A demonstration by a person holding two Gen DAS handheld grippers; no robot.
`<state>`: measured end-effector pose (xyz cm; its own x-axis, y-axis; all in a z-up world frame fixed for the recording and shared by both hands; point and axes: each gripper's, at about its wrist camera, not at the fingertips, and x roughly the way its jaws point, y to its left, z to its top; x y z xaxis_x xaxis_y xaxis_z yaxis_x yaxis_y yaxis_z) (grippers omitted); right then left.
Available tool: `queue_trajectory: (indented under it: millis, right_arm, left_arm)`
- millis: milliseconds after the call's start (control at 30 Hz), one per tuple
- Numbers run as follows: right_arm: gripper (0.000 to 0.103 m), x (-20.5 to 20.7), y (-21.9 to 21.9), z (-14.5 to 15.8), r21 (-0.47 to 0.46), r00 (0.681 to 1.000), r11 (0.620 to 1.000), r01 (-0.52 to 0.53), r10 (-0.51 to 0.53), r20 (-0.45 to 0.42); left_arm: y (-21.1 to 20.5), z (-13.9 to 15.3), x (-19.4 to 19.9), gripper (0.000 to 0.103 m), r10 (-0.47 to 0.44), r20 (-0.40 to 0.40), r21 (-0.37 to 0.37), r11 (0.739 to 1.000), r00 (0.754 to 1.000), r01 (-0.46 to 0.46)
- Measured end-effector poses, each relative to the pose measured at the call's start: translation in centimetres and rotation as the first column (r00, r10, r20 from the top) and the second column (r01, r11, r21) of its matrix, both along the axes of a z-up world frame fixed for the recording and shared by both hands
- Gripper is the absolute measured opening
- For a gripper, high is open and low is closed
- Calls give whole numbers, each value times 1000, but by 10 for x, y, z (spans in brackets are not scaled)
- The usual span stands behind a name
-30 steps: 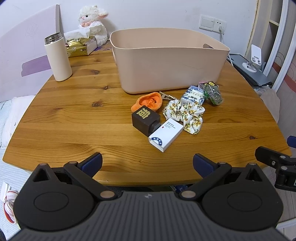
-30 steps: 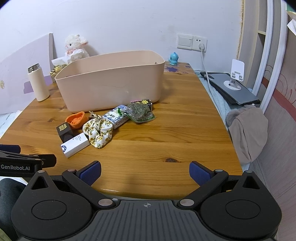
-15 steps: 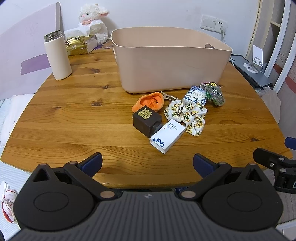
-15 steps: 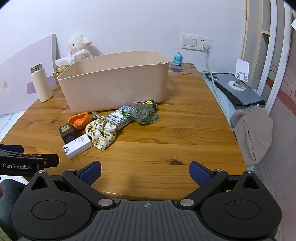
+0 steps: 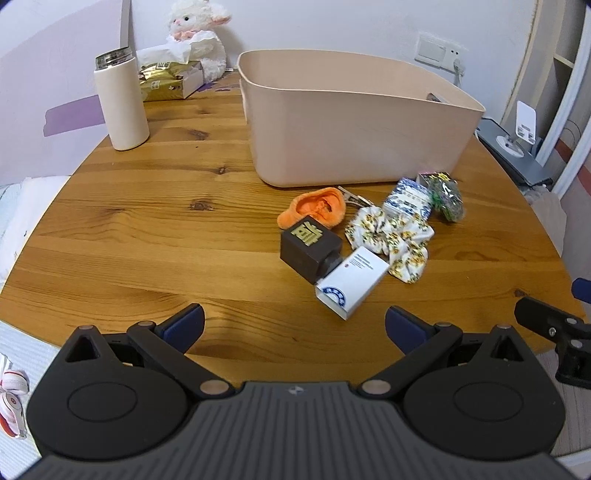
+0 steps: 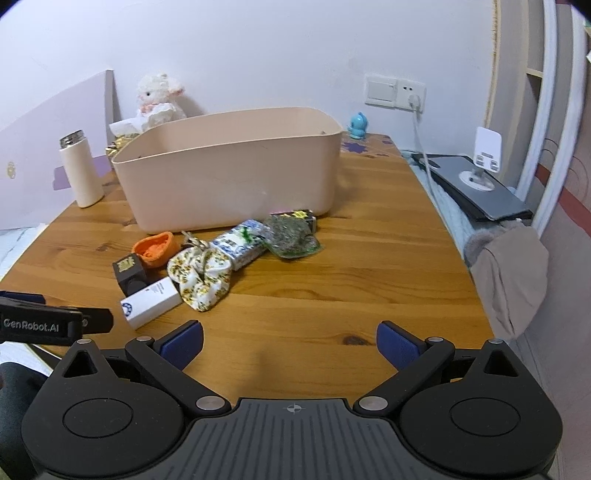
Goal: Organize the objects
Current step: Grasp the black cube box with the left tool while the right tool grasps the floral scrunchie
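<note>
Both wrist views face the bin [image 5: 354,122] from the table's [image 6: 332,295] near edge, seemingly side by side.

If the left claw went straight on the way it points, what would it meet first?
Probably the white box, just right of the left claw centre line, with the dark brown cube behind it; depth is unclear.

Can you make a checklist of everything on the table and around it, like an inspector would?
Surface: wooden table, round-edged.
Job's things: pink bin; in front of it lie orange ear model, dark cube, white box, floral scrunchie, blue-white packet, green packet.
Clutter: white bottle, plush lamb, blue figurine.
Grippers: left gripper and right gripper open, empty.
Cables: white cord plugged into wall socket.
Surroundings: grey laptop.
</note>
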<state>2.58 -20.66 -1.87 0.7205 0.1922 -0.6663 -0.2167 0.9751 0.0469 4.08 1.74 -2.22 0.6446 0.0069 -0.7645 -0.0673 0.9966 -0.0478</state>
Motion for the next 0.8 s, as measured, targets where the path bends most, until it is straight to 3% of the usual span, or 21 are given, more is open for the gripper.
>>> queue_trajectory:
  millis: [800]
  right_arm:
    - [86,63,46,-28,-38,993,992,-122,121,-16]
  left_arm:
    - [29,-24,61,103,-28,5,-23,999,1000,28]
